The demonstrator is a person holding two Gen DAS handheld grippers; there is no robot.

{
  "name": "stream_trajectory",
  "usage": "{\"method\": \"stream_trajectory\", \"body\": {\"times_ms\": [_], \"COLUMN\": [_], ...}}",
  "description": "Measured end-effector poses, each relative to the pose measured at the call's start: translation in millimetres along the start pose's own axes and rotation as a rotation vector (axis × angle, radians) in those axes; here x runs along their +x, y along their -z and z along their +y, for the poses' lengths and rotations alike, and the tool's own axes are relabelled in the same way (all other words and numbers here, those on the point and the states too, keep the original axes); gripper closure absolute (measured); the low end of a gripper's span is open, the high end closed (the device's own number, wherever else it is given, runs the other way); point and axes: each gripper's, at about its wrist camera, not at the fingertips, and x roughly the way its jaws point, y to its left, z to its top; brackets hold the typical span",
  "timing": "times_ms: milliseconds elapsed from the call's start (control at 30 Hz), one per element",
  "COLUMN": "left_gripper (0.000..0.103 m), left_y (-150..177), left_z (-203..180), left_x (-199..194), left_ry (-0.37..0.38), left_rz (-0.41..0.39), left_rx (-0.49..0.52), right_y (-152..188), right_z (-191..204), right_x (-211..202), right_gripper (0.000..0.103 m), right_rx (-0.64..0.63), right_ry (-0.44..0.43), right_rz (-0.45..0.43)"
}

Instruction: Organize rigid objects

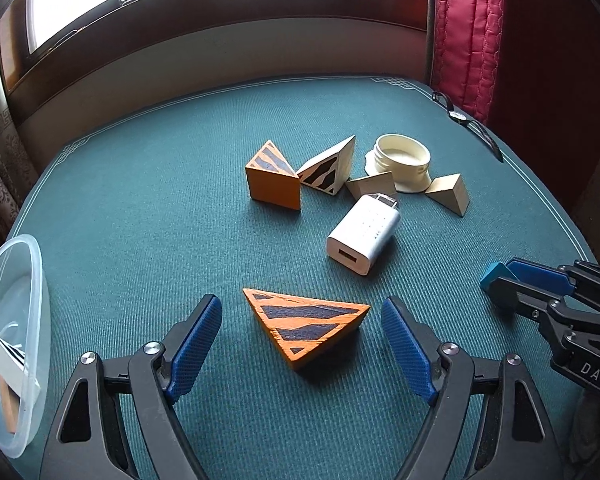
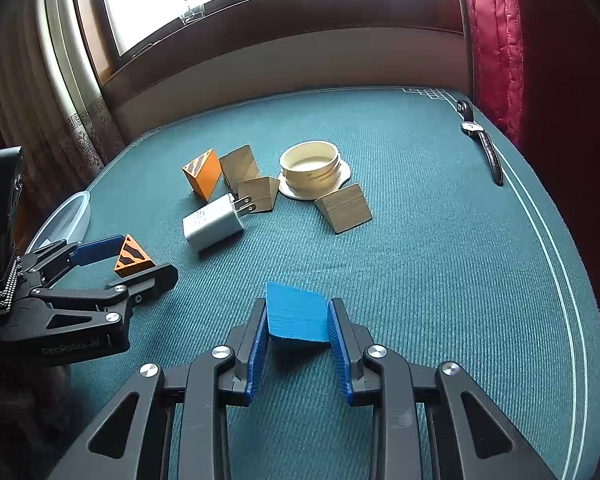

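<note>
An orange wedge with black stripes [image 1: 308, 324] lies on the green table cloth [image 1: 140, 220]. My left gripper [image 1: 302, 302] stands open around it, a gap showing between each blue pad and the wedge. The right wrist view shows the same wedge [image 2: 132, 258] between the left gripper's fingers [image 2: 100, 246]. My right gripper [image 2: 298, 304] is shut on a blue block [image 2: 296, 312], held just above the cloth. That block [image 1: 492, 274] also shows at the right edge of the left wrist view.
Farther back lie a second orange striped wedge [image 1: 274, 176], a white striped wedge [image 1: 328, 168], two plain wooden wedges [image 1: 374, 184] [image 1: 450, 192], a white charger [image 1: 364, 236] and a cream round lid [image 1: 402, 158]. A clear plastic container [image 1: 12, 320] holding blocks stands at the left. A wristwatch [image 2: 480, 136] lies far right.
</note>
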Motion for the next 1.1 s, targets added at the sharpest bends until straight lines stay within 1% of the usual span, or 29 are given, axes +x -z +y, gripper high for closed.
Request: {"method": "stream_trajectory", "body": {"times_ms": [33,100,167,300,400,467,500,533,600,733,933,1033,1100], "left_gripper": [0.026,0.041,0.043,0.043,0.043,0.043,0.043,0.043,0.043,0.043,0.043,0.043,0.043], "left_y": [0.0,0.5,0.4,1.5,2.9,4.0,4.4,5.0,5.8,7.3,8.2,9.2,9.0], "left_z": [0.0,0.5,1.0,1.2,-1.0,-3.6,-5.0,-5.5,-5.3,-1.9,5.7,11.3,14.1], "left_x": [0.1,4.3,5.0,2.3,-3.8,-6.8,-8.3,-10.0,-12.2,-15.0,-21.8,-24.4,-25.1], "left_ry": [0.004,0.015,0.023,0.048,0.045,0.036,0.031,0.028,0.019,0.008,0.004,0.002,-0.002], "left_rz": [0.002,0.008,0.002,-0.020,-0.055,-0.072,-0.080,-0.088,-0.100,-0.115,-0.130,-0.131,-0.131], "left_rx": [-0.001,-0.007,-0.012,-0.008,0.003,0.018,0.024,0.027,0.029,0.019,0.001,-0.015,-0.025], "right_y": [-0.3,-0.4,-0.8,-1.6,0.5,1.4,1.3,2.0,2.5,5.3,15.5,21.3,20.7], "right_z": [-0.4,-0.8,-1.8,-2.8,0.5,1.8,1.8,3.4,4.7,4.5,0.7,6.6,14.9], "right_x": [0.1,0.4,0.7,1.2,0.0,-0.3,-0.3,-1.0,-2.2,-6.4,-16.4,-21.5,-20.1], "right_gripper": [0.072,0.072,0.072,0.071,0.070,0.068,0.063,0.057,0.050,0.049,0.049,0.049,0.049], "right_rx": [0.001,0.002,0.000,-0.002,0.000,0.000,-0.002,-0.003,-0.007,0.012,0.075,0.086,0.068], "right_ry": [0.000,0.000,0.000,0.003,0.011,0.015,0.015,0.018,0.035,0.062,0.030,-0.035,-0.064], "right_rz": [0.000,0.000,0.000,0.000,-0.001,-0.002,-0.002,-0.003,-0.006,-0.003,0.044,0.062,0.069]}}
